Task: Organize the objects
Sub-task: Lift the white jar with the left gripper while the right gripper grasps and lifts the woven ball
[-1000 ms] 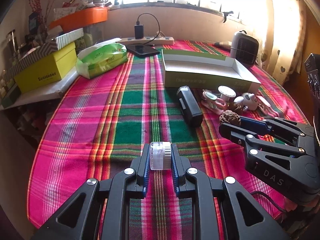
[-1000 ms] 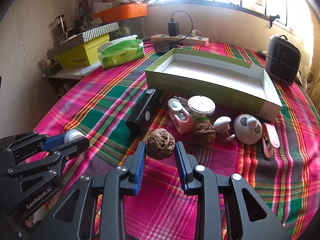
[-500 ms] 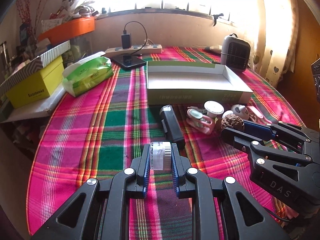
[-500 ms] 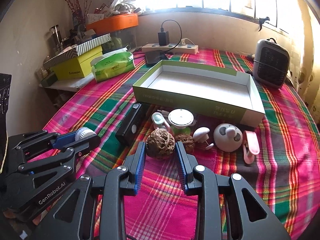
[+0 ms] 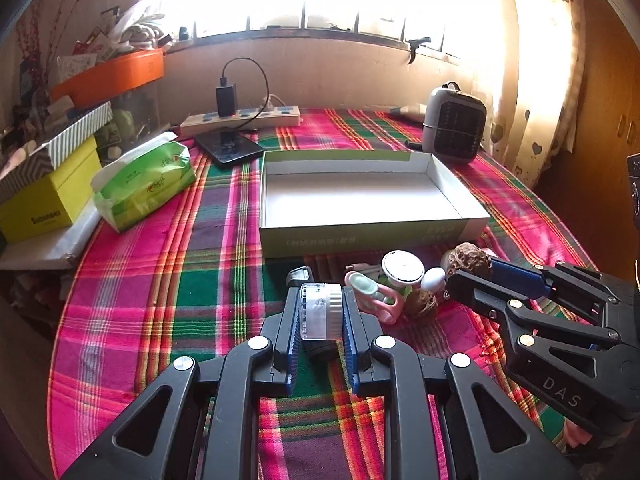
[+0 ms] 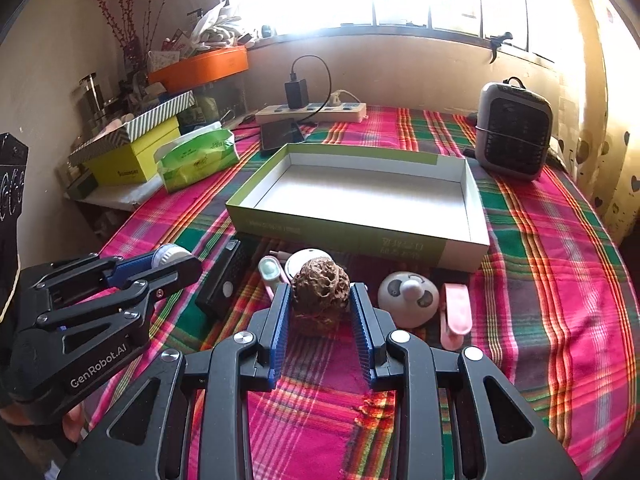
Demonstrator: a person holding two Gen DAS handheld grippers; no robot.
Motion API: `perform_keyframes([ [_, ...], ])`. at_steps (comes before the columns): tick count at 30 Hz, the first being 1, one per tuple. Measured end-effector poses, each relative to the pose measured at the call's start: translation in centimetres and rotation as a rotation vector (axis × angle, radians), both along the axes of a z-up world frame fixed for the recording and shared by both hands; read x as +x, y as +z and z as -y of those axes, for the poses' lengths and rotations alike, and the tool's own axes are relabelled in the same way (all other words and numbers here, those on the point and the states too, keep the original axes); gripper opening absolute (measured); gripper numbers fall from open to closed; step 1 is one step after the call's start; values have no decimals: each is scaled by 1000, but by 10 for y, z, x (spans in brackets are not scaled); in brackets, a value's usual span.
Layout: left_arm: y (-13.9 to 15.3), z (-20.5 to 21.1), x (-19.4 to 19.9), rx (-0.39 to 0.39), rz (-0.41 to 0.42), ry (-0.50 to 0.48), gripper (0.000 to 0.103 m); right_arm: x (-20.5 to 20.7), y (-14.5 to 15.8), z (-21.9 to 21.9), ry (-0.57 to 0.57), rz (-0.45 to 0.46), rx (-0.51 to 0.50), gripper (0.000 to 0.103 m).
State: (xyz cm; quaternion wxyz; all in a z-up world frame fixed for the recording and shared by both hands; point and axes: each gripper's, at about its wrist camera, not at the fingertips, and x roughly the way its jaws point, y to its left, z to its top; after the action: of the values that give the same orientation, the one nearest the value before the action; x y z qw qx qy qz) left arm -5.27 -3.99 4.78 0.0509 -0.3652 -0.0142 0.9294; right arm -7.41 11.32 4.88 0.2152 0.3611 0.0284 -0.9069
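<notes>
My left gripper (image 5: 320, 312) is shut on a small clear round jar with a white lid (image 5: 321, 310), held above the plaid tablecloth; it also shows in the right wrist view (image 6: 172, 256). My right gripper (image 6: 320, 300) is shut on a brown wrinkled walnut (image 6: 320, 286), which also shows in the left wrist view (image 5: 469, 260). An empty open green-and-white box (image 5: 360, 236) (image 6: 360, 236) lies just beyond both grippers. In front of it lie a black device (image 6: 224, 284), a second walnut (image 5: 420, 304), a white round lid (image 5: 402, 268), a panda-faced ball (image 6: 408, 300) and pink clips (image 6: 456, 316).
A green tissue pack (image 5: 144, 184), yellow box (image 5: 48, 200) and orange tray (image 5: 112, 76) stand at the left. A power strip (image 5: 240, 118) with charger and a phone (image 5: 230, 148) lie at the back. A small grey heater (image 5: 456, 124) stands at the back right.
Both grippers have risen and moved forward toward the box, each still holding its object. The small items and box now sit closer and lower in view.
</notes>
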Motion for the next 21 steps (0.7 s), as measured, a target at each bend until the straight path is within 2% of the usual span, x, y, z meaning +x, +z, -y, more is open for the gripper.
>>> perform_keyframes([
  [21,1,-4,-51,-14,24,-23,17,-42,11,-8,-48,17,-7,31],
])
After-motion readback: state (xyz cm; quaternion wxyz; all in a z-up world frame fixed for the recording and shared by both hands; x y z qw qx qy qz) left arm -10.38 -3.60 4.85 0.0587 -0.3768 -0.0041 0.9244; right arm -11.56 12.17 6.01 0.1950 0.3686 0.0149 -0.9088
